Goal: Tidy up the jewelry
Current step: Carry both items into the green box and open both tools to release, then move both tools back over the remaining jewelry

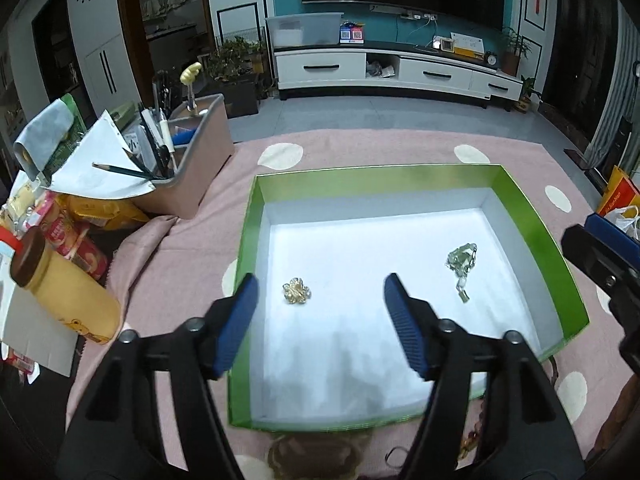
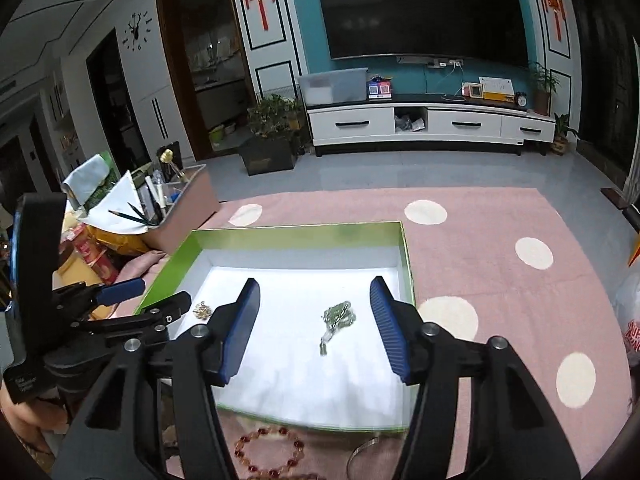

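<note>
Right wrist view: both tools gape over the green box (image 2: 404, 264).
Right tool (image 2: 314, 308) and left tool (image 1: 320, 300) hold nothing; gold brooch (image 1: 296, 291) and green necklace (image 2: 338, 320) lie inside, red bead bracelet (image 2: 268, 454) outside by the tabletop's near edge, where pads could snag its string.

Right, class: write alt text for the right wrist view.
The open right gripper hovers over a green tray holding a green necklace and a gold brooch. A red bead bracelet lies outside it on the pink cloth.
</note>
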{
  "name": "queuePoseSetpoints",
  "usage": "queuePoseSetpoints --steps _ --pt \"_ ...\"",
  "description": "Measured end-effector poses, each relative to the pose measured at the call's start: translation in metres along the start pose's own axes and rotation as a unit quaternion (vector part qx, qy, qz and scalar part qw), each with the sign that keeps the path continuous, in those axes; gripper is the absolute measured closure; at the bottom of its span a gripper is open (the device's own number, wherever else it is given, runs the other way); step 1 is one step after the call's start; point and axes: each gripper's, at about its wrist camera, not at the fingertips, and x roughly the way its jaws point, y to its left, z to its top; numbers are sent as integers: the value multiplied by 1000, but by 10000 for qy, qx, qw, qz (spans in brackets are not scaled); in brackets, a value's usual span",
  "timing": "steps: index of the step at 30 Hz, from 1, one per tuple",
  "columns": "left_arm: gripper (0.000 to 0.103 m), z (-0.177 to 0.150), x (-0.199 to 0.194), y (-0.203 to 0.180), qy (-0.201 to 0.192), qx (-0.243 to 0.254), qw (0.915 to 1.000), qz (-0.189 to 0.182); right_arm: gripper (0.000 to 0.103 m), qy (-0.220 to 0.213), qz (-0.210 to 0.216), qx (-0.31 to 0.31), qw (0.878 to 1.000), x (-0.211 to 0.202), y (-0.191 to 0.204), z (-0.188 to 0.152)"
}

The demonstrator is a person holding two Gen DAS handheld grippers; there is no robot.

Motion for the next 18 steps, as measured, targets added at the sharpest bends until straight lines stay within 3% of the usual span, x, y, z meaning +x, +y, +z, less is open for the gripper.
queuePoseSetpoints --steps 10,18 --pt "18 -40 -49 18 -115 -162 9997 -128 37 78 105 136 9998 -51 -3 -46" --pt "10 -91 -78 40 91 -457 9985 -278 27 310 22 296 9991 -81 -11 -87"
